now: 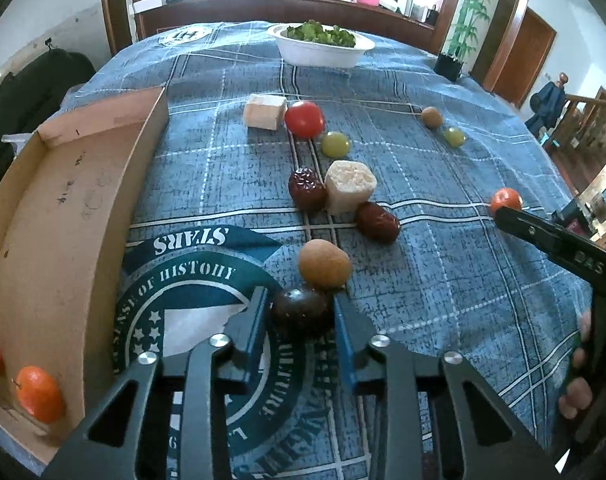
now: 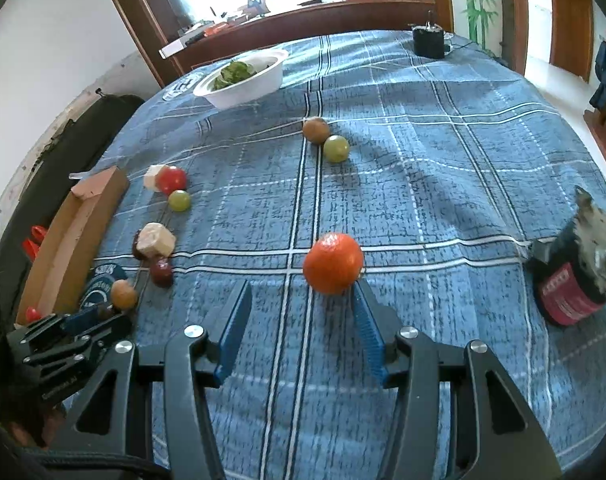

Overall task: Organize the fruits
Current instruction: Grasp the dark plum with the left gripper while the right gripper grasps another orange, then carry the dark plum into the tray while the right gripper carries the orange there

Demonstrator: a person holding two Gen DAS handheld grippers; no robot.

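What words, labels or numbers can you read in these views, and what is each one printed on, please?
"STARS": banner of the round emblem on the tablecloth.
"OF HISTORY": ring of that emblem; its other lettering is cut off or hidden.
"DAS": right gripper finger.
White crest at the cloth's far edge: too distorted to read.
Red label on the dark container: too blurred to read.

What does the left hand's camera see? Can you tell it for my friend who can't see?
The left gripper has its fingers closed on a dark red fruit on a blue checked tablecloth. More fruits lie scattered beyond, and a cardboard tray at left holds a small orange.
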